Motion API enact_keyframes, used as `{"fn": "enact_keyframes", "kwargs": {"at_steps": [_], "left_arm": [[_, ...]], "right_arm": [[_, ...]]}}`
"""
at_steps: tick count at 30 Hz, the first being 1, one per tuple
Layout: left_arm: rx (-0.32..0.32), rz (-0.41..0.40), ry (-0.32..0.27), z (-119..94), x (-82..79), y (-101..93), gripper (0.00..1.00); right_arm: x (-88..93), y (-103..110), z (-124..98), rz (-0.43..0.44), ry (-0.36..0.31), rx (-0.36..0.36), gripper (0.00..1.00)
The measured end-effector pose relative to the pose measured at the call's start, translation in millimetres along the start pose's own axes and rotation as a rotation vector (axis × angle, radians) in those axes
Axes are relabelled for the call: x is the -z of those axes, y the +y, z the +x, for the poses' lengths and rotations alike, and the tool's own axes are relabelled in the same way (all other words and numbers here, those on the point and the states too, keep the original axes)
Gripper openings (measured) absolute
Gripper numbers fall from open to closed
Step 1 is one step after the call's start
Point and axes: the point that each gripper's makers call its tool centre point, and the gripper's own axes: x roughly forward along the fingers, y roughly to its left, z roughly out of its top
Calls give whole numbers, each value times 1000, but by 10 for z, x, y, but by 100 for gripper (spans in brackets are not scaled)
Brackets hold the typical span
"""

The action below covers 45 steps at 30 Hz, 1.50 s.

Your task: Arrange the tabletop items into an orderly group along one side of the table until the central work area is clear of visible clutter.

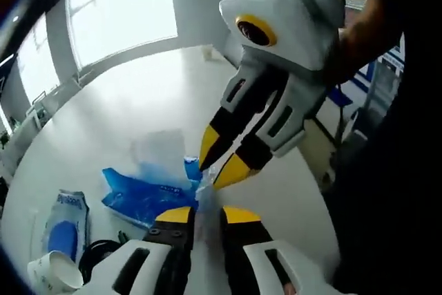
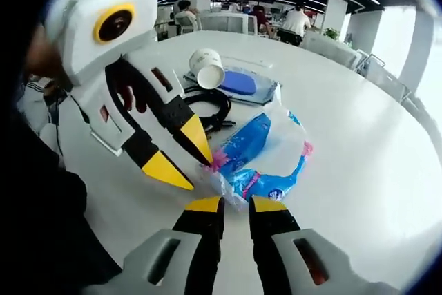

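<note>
Both claws (image 2: 235, 203) pinch the blue bag (image 2: 259, 153) near cup (image 2: 207, 68), cable (image 2: 210, 105).

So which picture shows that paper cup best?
The right gripper view: the paper cup lies on its side on the table, open mouth facing the camera, fully visible. The left gripper view catches it only at the bottom edge, partly cut off.

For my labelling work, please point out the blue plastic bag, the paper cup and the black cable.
blue plastic bag (image 2: 259, 153): right gripper view, on its blue middle.
paper cup (image 2: 207, 68): right gripper view, on its white side near the opening.
black cable (image 2: 215, 101): right gripper view, on the coiled loop.
</note>
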Motion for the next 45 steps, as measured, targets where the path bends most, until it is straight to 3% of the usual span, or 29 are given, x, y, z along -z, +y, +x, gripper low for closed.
{"fn": "enact_keyframes", "kwargs": {"at_steps": [7,13,20,27,33,40,45], "left_arm": [[-30,-36,-28,-138,4,-9,19],[-90,-134,-76,-323,19,42,23],[-178,-211,-129,-711,64,152,32],[-292,-310,-113,-1249,339,247,40],[-364,-358,-80,-1569,593,265,46],[-440,-501,-119,-1920,761,218,57],[-516,-545,-133,-2279,837,228,62]], "right_arm": [[-176,-13,-93,17,-43,4,18],[-330,-30,-152,37,-71,6,23],[-466,-20,-172,75,-93,-16,36],[-664,-61,-170,63,-126,-21,44],[-797,-102,-154,35,-120,-37,49],[-894,-121,-102,41,-114,-55,59],[-925,-99,-84,31,-107,-66,64]]}}
